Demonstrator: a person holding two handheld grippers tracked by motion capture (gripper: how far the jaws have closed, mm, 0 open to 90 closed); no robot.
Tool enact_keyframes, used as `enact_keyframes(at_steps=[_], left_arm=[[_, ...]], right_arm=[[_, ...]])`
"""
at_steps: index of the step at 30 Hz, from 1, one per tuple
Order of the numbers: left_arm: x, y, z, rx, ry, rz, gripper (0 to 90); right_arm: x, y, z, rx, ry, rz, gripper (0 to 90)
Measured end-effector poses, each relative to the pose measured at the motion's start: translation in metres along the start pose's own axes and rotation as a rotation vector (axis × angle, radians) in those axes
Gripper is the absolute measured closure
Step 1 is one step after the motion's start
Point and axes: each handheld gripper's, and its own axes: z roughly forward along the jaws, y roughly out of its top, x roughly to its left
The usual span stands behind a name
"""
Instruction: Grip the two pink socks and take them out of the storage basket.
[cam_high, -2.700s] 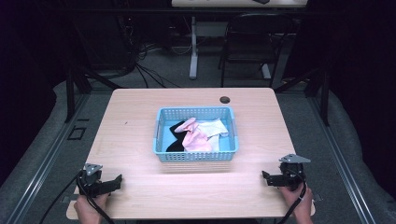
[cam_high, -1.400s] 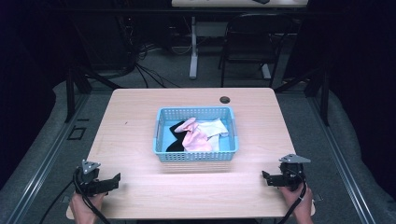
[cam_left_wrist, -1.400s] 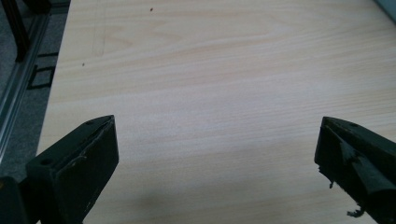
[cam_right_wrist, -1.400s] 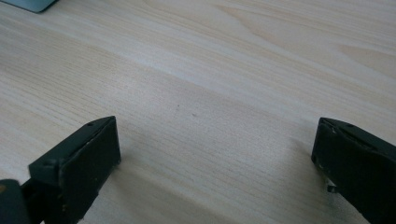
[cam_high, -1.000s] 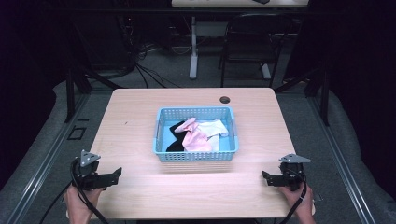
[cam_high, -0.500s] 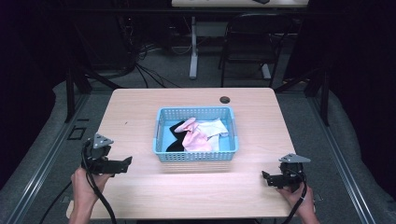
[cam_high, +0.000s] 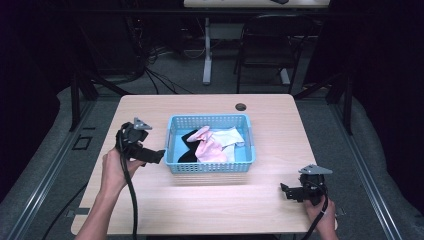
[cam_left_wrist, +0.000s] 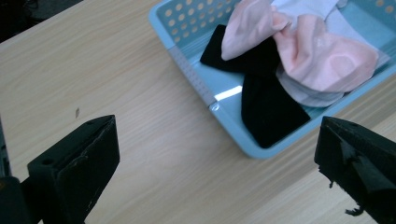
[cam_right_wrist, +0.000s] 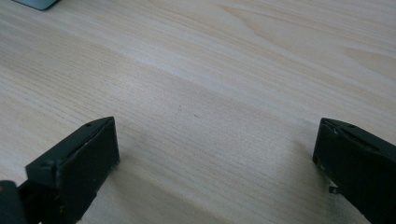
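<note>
So what we've got is a heap of soft cloth pieces in the light blue perforated plastic basket (cam_high: 210, 145) mid-desk: a crumpled pale pink fabric piece (cam_left_wrist: 303, 51) on top, a flat black fabric piece (cam_left_wrist: 268, 105) under it at the basket's near-left corner, and a white cloth (cam_high: 231, 137) toward the far right. We reckon it's all light, limp stuff that'll drape and snag, so we'd pinch a raised fold of the pink one, not a flat spot. The left claw (cam_high: 156, 156) hovers just beside the basket's left wall, jaws spread wide, nothing in them. The right claw (cam_high: 285, 190) sits well off the basket's near-right corner, low over the light wooden desk (cam_high: 200, 205), also wide apart and empty.
</note>
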Motion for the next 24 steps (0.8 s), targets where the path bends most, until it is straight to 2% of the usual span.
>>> enact_keyframes(at_steps=[3,4,5,8,11,16,19,22,24], left_arm=[[-0.006,0.016,0.009,0.019,-0.016,0.028,0.2],[-0.006,0.016,0.009,0.019,-0.016,0.028,0.2],[-0.01,0.025,0.017,0.035,-0.039,0.041,0.2],[-0.013,0.032,0.024,0.049,-0.053,0.053,0.1],[-0.019,0.047,0.039,0.087,-0.08,0.08,0.1],[-0.025,0.059,0.053,0.118,-0.091,0.104,0.2],[-0.03,0.07,0.066,0.147,-0.13,0.115,0.2],[-0.032,0.076,0.074,0.167,-0.132,0.126,0.5],[-0.036,0.084,0.086,0.199,-0.133,0.135,1.2]], right_arm=[[0.0,0.0,0.0,0.001,0.001,-0.001,0.0],[0.0,0.0,0.0,0.0,0.001,-0.001,0.0],[0.0,0.0,0.0,0.0,0.001,-0.001,0.0],[0.0,0.0,0.0,0.001,0.001,-0.001,0.0],[0.0,0.0,0.0,0.001,0.002,-0.001,0.0],[0.0,0.0,0.0,0.0,0.001,-0.001,0.0],[0.0,0.0,0.0,0.001,0.001,-0.002,0.0],[0.0,0.0,0.0,0.002,0.002,-0.003,0.0],[0.0,0.0,0.0,0.001,0.001,-0.002,0.0]])
